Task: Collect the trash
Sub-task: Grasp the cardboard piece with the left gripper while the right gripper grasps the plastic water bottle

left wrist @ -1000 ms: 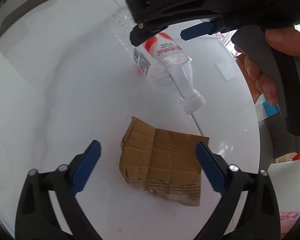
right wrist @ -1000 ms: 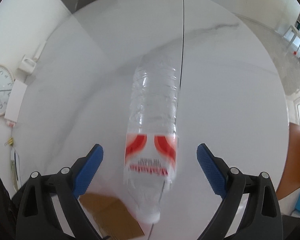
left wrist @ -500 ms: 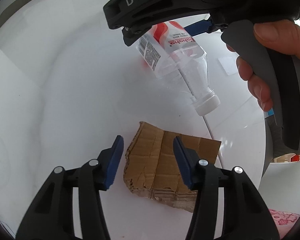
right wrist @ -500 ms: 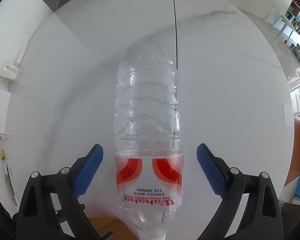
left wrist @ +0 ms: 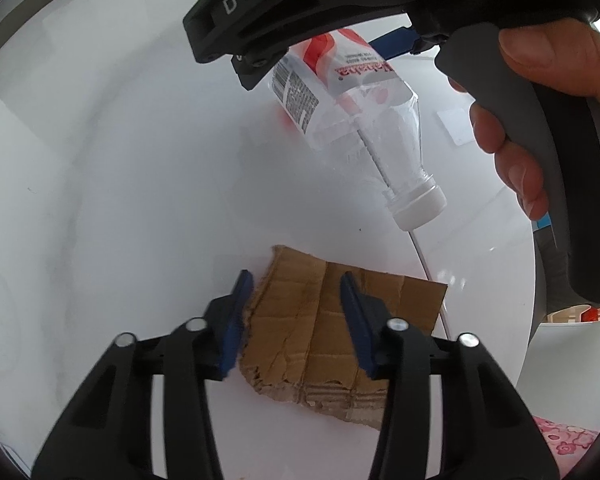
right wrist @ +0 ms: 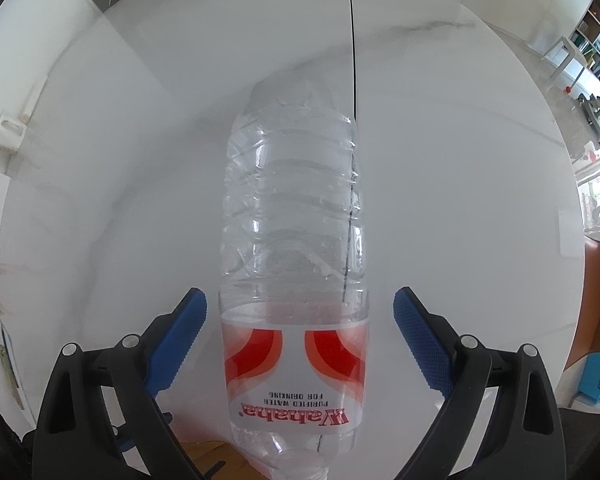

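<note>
two trash items on the desk, both grippers closing in

your left gripper (left wrist: 296, 312) has just been narrowing its jaws over the torn cardboard piece (left wrist: 340, 340). the pads straddle its left part but do not yet press it, so it is still released. your right gripper (right wrist: 300, 344) stands wide apart on either side of the plastic bottle (right wrist: 294, 264), at the label, touching nothing.

location: the cardboard lies flat on the white desk (left wrist: 120, 200), near its edge. the bottle lies on its side just beyond, its white cap (left wrist: 420, 208) pointing toward the cardboard.

risks:
- flat cardboard gives the pads no edge. they may scrape the desk and close on nothing.
- the round, empty bottle may roll or squirt out if the pads meet it off-centre.
- the two grippers sit near each other and may collide.

count: cardboard, one; bottle, one; cap, one; grippers, two.
</note>
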`<state>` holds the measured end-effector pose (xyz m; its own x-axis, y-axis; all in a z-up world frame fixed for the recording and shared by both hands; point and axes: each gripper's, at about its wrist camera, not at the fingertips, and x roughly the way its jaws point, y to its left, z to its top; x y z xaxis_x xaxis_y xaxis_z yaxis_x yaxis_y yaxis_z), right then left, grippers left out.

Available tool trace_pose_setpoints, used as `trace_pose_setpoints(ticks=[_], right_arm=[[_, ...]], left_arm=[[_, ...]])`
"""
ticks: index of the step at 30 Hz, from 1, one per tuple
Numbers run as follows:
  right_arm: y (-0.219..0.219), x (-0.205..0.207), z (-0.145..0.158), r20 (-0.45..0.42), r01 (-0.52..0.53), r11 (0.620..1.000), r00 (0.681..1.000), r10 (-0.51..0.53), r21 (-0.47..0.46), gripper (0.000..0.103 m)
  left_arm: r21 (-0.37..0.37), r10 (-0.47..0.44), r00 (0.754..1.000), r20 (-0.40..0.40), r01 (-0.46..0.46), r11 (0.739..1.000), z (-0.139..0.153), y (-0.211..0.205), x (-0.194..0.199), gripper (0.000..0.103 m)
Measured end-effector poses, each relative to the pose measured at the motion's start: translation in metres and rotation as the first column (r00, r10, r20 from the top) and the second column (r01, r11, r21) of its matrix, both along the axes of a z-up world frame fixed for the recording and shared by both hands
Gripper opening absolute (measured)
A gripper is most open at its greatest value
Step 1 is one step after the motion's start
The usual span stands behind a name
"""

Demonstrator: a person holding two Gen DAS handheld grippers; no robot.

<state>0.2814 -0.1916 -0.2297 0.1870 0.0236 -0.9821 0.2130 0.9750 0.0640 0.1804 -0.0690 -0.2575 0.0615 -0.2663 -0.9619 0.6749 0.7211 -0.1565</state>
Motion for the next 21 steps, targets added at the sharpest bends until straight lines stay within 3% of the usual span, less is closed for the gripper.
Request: trace_pose_setpoints(ticks=[2,3,4,5,6,15,21], right_arm=[[0.005,0.003,0.000,0.003,-0.019,1.000,1.000,0.019,-0.011,0.089],[0.010,0.006,-0.001,0.001,-0.027,1.000,1.000,0.027,-0.011,0.070],[0.011,0.005,-0.001,0.001,-0.035,0.999,0.999,0.035,0.007,0.064],[0.012,0.004,-0.001,0.002,-0.042,0.999,0.999,0.042,0.015,0.063],[0.013,0.003,-0.001,0.006,-0.051,0.999,0.999,0.050,0.013,0.063],[0.013,-0.030,0.017,0.065,-0.078,0.996,0.995,0.076,0.030,0.062],[0.006,-0.080,0.035,0.108,-0.113,0.992,0.988,0.107,0.053,0.062]], left_arm=[[-0.001,0.003,1.000,-0.005,-0.003,1.000,-0.004,-0.003,-0.001,0.027],[-0.010,0.007,1.000,-0.014,-0.007,1.000,-0.004,-0.003,0.000,0.020],[-0.026,0.008,1.000,-0.027,-0.009,1.000,-0.004,-0.003,0.000,0.014],[-0.038,0.008,0.999,-0.038,-0.010,0.999,-0.004,-0.003,0.000,0.006],[-0.041,0.011,0.999,-0.041,-0.013,0.999,-0.004,-0.002,0.000,0.005],[-0.086,0.124,0.992,-0.028,-0.126,0.988,0.006,0.028,-0.012,0.004],[-0.110,0.242,0.970,-0.034,-0.244,0.963,0.021,0.071,-0.034,0.004]])
